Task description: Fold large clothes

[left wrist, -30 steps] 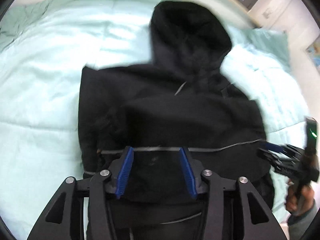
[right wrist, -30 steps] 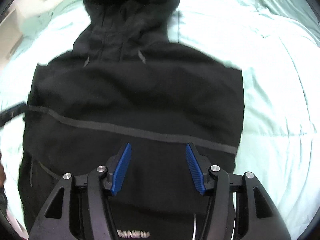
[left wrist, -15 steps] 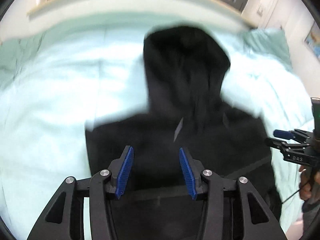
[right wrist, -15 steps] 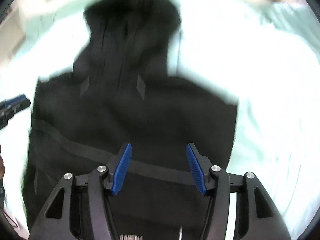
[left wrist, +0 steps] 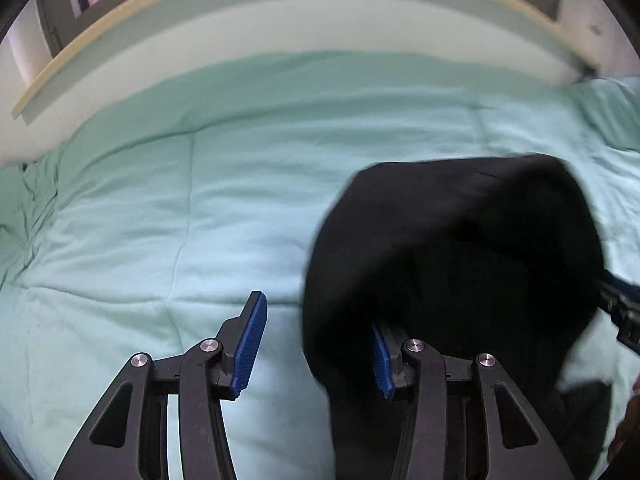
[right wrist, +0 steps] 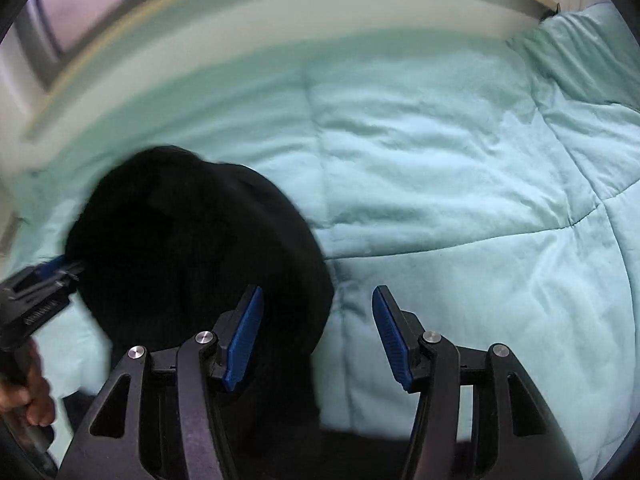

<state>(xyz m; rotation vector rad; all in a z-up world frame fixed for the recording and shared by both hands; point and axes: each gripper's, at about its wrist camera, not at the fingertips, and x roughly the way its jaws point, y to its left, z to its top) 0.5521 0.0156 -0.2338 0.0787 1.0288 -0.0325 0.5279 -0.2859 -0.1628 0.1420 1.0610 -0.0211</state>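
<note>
Mint-green bedding: a quilted comforter (left wrist: 168, 216) covers the bed under both of your tools; its stitched seams and soft wrinkles fill most of each wrist view.
Far edge: a pale ledge (left wrist: 280, 8) curves along the top of the bed, with a window frame (left wrist: 64, 12) above it at the left.
Bunched corner: the comforter rises in a rumpled heap at the upper right of your right wrist view.
Garment: the black hoodie (left wrist: 456, 264) lies on the bed between your two tools, blurred, its rounded hood end towards the ledge.
Left gripper (left wrist: 316, 344): your blue-padded fingers (left wrist: 250, 344) stand partly apart; the left one is over bare comforter, and the hoodie's edge lies beyond the right one and shows in the right part of the gap. No pad is seen pressing the cloth.
Right gripper (right wrist: 318, 338): your fingers (right wrist: 390, 340) are closing; the hoodie (right wrist: 192, 248) spreads beyond the left one and reaches into the gap from that side, with comforter beyond the right one. Nothing is pinched.
In the way: each tool shows at the side edge of the other's view, close against the hoodie; your hand (right wrist: 24, 392) grips the left tool's handle.
</note>
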